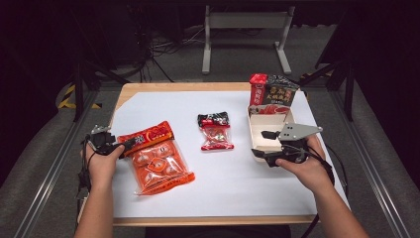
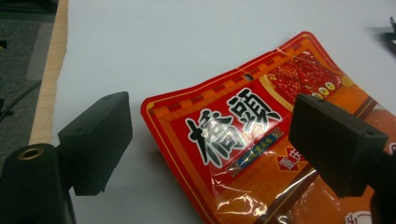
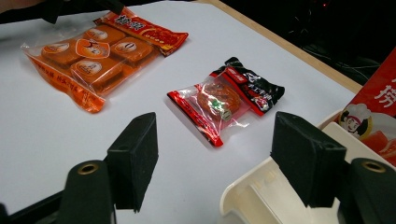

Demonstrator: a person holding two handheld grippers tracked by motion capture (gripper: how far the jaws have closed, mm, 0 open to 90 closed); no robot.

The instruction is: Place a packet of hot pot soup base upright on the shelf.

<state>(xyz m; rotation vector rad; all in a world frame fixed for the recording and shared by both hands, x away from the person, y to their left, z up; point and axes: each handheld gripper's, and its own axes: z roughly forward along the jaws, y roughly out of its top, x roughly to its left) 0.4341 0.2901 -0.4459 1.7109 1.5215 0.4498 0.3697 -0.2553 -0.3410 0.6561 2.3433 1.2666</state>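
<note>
Left fingers (image 2: 205, 149) spread over orange packet (image 2: 261, 154) top edge, apparently untouched.

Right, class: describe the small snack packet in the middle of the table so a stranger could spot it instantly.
Start at the white table. Between the large orange packet at the left and the white box at the right lies the small packet. Unlike its neighbours, it has a black top and a clear, red-edged body.
</note>
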